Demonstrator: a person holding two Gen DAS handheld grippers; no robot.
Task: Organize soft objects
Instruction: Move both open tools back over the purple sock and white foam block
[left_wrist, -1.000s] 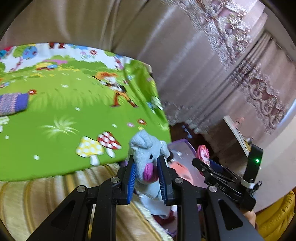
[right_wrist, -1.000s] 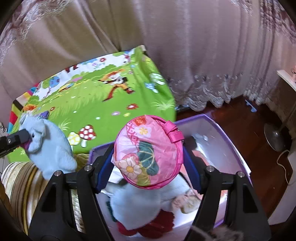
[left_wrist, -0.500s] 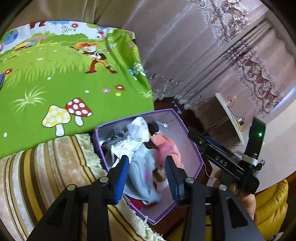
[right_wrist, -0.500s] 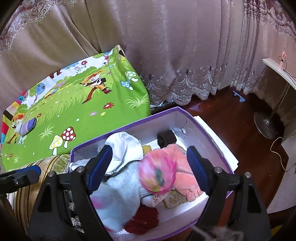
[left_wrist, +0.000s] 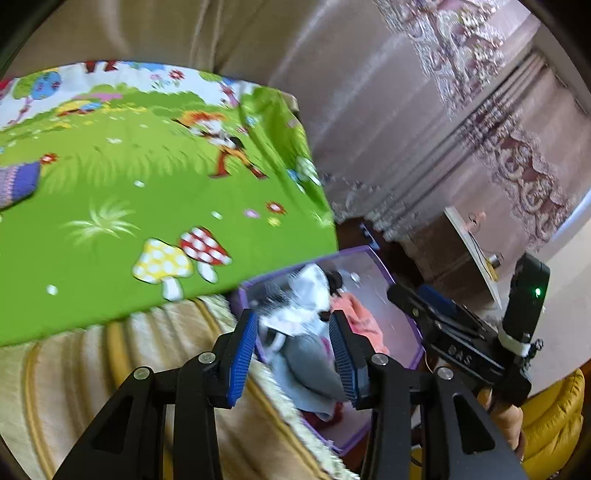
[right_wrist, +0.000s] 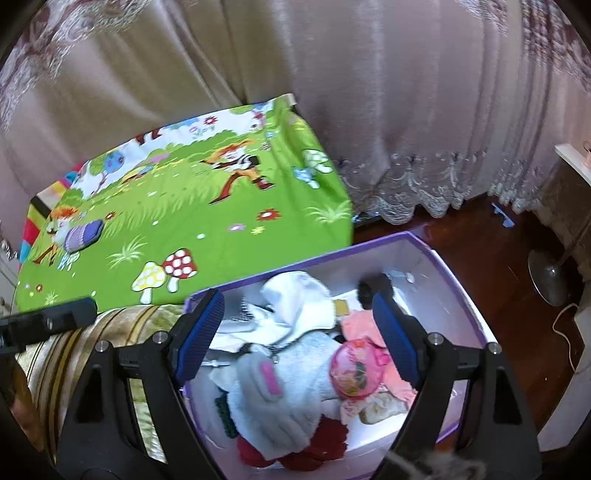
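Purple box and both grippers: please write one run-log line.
left gripper: open, empty | right gripper: open, empty | grey plush, pink ball: in purple box

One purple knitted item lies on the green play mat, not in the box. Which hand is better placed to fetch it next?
Probably the left. Both tongs, left and right, are empty over the purple box. The purple knitted item lies far left on the mat, on the left tongs' side.
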